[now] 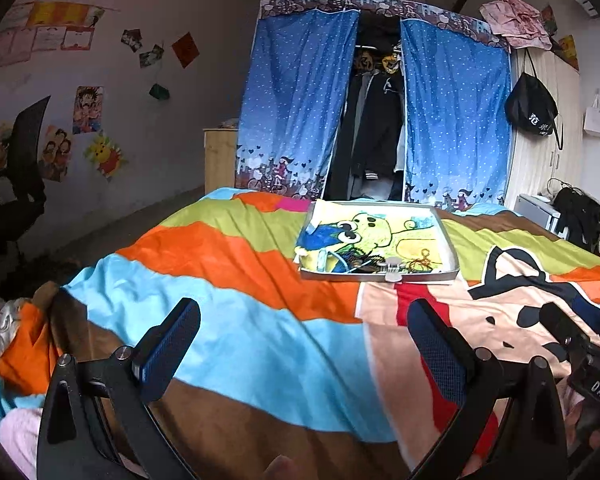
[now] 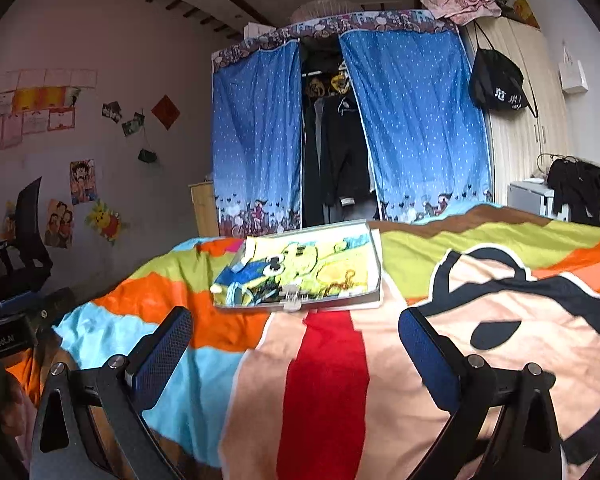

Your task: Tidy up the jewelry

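Both the left gripper (image 1: 304,344) and right gripper (image 2: 296,344) hang wide and empty over the striped blanket (image 1: 228,320), the shallow jewelry tray (image 1: 448,240) well ahead, so approach low toward its near-edge tangle.

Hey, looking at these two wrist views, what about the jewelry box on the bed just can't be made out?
- Jewelry pieces in the box: tangled and too small in the left wrist view to name.
- Same pieces, right wrist view: low angle, the box's front wall hides most.
- Clasp: latched or not, too small.
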`<state>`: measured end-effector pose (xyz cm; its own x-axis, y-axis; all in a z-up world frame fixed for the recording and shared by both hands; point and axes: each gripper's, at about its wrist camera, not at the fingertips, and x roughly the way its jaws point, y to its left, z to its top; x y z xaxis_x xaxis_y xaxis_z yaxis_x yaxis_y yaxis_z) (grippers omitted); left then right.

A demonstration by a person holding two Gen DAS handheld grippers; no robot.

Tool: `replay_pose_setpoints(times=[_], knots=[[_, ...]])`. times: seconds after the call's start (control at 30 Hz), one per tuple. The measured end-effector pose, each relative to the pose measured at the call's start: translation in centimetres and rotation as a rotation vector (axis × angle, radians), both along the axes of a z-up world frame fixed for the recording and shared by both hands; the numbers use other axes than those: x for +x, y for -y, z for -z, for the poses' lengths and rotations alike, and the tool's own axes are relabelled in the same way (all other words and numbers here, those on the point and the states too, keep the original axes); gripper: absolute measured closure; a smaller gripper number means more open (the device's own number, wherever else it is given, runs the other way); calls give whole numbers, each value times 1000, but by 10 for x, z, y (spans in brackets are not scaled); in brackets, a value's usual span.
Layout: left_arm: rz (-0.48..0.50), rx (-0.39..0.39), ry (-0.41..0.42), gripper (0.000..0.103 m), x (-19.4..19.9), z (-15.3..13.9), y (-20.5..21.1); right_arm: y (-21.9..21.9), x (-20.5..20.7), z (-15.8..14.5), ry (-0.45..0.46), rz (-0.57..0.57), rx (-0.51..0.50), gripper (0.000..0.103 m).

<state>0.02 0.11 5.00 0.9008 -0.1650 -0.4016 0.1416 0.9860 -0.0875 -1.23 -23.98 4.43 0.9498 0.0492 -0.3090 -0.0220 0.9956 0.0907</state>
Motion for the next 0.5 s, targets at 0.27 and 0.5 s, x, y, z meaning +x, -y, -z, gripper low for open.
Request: replay_pose_setpoints(times=[0.27,0.5], knots=[[-13,-26,-8,2,-5,16,-11,-20,-9,16,-25,-23,-45,0],[-17,-28,-42,2,-5,27,-14,-23,-12,20,-20,9,-63,0]])
